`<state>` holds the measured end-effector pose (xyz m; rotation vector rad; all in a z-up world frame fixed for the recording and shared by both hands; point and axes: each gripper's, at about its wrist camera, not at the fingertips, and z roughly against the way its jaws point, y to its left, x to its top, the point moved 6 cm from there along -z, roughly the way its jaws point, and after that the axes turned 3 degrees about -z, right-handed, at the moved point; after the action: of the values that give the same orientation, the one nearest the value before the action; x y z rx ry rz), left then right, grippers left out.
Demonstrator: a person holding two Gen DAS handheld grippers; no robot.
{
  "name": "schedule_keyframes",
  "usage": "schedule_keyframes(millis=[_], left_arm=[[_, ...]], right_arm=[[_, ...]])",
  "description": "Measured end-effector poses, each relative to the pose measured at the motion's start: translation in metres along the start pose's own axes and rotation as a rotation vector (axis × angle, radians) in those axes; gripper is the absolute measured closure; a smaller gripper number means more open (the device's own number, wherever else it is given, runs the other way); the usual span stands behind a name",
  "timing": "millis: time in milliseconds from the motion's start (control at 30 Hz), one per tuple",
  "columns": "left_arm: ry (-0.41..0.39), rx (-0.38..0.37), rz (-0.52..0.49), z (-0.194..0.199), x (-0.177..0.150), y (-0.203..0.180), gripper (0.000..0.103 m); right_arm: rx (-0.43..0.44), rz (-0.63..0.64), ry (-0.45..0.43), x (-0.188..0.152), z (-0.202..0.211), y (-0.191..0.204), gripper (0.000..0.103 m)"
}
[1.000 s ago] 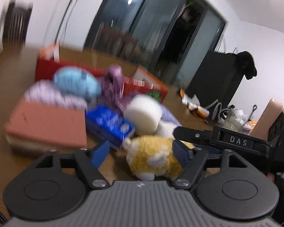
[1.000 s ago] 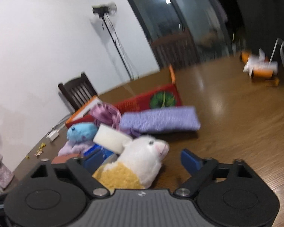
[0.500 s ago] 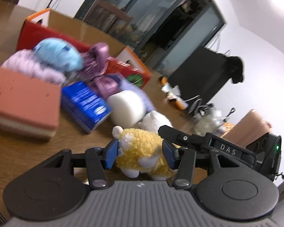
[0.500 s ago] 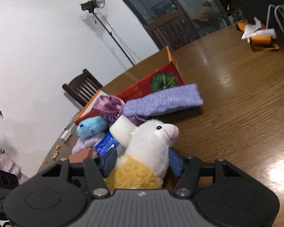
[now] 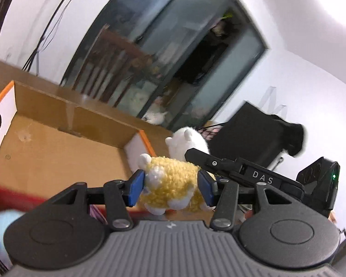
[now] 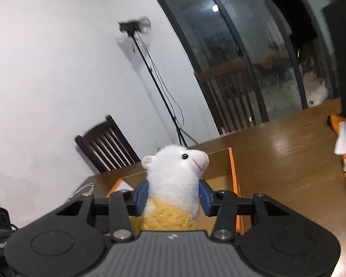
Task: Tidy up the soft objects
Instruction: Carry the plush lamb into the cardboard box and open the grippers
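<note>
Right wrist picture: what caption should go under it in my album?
Right gripper holds the white-and-yellow plush alpaca above the open cardboard box.

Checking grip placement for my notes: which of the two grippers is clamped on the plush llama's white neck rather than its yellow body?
The right gripper: its blue pads squeeze the plush llama at the white neck. The left gripper clamps the yellow woolly body.

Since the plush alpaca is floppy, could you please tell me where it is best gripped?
Grip the plush alpaca in two places, as now: left claw across the yellow woolly body from behind, right claw around the narrower white neck. Its head bulges above the pads, resisting slip.
</note>
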<state>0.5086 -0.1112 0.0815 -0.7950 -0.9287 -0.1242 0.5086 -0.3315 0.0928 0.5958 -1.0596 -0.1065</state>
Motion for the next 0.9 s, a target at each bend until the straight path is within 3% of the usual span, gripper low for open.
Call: schedule_keyframes(millis=[200, 300, 367, 533, 700, 767, 833, 900], left_arm=[[0.125, 0.112, 0.067, -0.057, -0.002, 0.049, 0.053], [0.181, 0.122, 0.081, -0.072, -0.011, 0.061, 0.053], [0.185, 0.133, 0.04, -0.076, -0.014, 0.059, 0.053], [0.197, 0.123, -0.005, -0.072, -0.01, 0.052, 0.05], [0.166, 0.125, -0.065, -0.048, -0.004, 0.032, 0.046], [0.131, 0.138, -0.108, -0.03, 0.005, 0.021, 0.041], [0.079, 0.172, -0.176, -0.006, 0.013, 0.008, 0.023], [0.042, 0.234, -0.247, 0.017, 0.022, 0.001, 0.023]], right_arm=[[-0.096, 0.031, 0.137, 0.0, -0.089, -0.022, 0.058], [-0.164, 0.067, 0.184, -0.011, -0.109, -0.027, 0.058], [-0.178, 0.086, 0.189, -0.018, -0.113, -0.031, 0.059], [-0.26, 0.19, 0.21, -0.025, -0.113, -0.014, 0.053], [-0.246, 0.209, 0.179, -0.015, -0.093, -0.005, 0.051], [-0.23, 0.224, 0.156, -0.007, -0.08, 0.005, 0.05], [-0.216, 0.243, 0.131, 0.004, -0.064, 0.015, 0.043], [-0.206, 0.274, 0.101, 0.014, -0.044, 0.026, 0.038]])
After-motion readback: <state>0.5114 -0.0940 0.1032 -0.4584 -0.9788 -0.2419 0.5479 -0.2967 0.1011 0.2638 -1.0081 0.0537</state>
